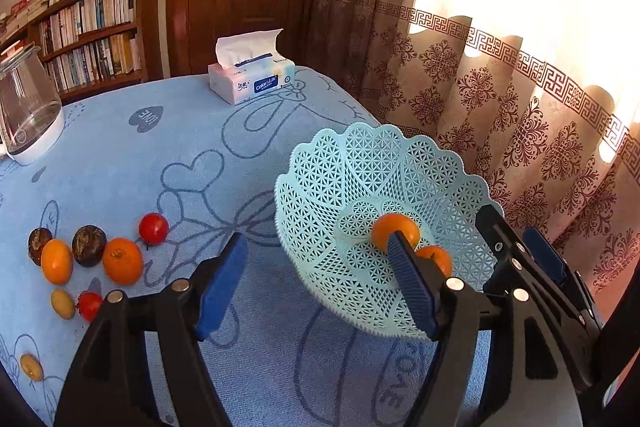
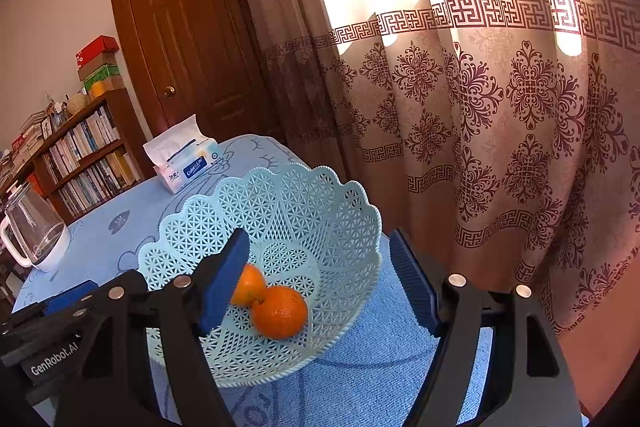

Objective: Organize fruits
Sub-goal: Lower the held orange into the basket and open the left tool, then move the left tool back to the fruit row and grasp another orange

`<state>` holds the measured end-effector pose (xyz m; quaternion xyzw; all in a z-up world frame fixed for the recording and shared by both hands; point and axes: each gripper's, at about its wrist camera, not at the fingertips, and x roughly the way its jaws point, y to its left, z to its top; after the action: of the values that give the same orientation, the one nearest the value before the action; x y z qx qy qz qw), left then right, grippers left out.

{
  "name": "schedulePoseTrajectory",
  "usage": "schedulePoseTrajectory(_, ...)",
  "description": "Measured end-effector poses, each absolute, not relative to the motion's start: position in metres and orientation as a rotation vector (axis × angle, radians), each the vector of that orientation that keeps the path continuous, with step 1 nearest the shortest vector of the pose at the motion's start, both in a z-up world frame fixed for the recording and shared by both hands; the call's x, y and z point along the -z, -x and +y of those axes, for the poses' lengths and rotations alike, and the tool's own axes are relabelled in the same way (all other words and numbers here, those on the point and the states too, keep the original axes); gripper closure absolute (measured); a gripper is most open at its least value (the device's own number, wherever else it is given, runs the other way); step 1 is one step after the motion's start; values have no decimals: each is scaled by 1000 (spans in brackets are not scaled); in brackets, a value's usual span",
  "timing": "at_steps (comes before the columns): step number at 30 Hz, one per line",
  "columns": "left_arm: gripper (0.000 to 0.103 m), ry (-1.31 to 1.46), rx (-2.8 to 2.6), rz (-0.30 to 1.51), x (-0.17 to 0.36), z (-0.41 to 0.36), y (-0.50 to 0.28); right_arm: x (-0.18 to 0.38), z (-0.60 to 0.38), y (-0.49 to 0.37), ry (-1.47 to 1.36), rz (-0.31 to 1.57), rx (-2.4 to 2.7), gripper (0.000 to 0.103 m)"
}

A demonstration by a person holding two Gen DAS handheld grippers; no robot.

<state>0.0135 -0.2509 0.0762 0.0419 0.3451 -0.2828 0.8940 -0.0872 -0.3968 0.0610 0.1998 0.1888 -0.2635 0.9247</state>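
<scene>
In the left wrist view, the left gripper (image 1: 316,259) hangs above the blue-clothed tabletop (image 1: 160,147) with its fingers (image 1: 222,283) spread wide and nothing between them. The pale green lattice basket (image 1: 348,163) sits ahead of the right-hand finger, which overlaps its near wall, and two oranges (image 1: 394,231) lie touching in the basket's bottom, partly hidden behind that fingertip. Out beyond the left-hand finger the loose fruit is gathered on the cloth: two more oranges (image 1: 122,261), two dark brown round fruits (image 1: 89,245), two small red fruits (image 1: 153,228), and two small yellowish ones (image 1: 63,303) nearer the camera. The right gripper (image 1: 520,251) shows just past the right-hand finger, beside the basket's rim. Far ahead of the fingers stand a tissue pack (image 1: 252,79) and, off to the left, a glass kettle (image 1: 26,107). In the right wrist view, the right gripper (image 2: 320,259) is likewise parted wide and empty, poised over the basket (image 2: 280,195), whose bowl fills the gap between its fingers (image 2: 224,283). The two oranges (image 2: 278,311) rest together on the basket floor just inside the left-hand finger, one half covered by its pad. The left gripper (image 2: 72,297) lies low outside that finger; whether it is parted cannot be told from here. The tissue pack (image 2: 182,157) and kettle (image 2: 34,227) stand further off to the left.
</scene>
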Motion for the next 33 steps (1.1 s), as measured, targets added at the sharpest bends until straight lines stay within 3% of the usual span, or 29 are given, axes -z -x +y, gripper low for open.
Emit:
schedulePoseTrajectory(12,13,-131,476,663,-76,-228,-5,-62,-394,87,-397,383,533,21)
schedulePoseTrajectory(33,13,-123,372,634,-80,-183,10,-63,-384,83,-348,387,512,19)
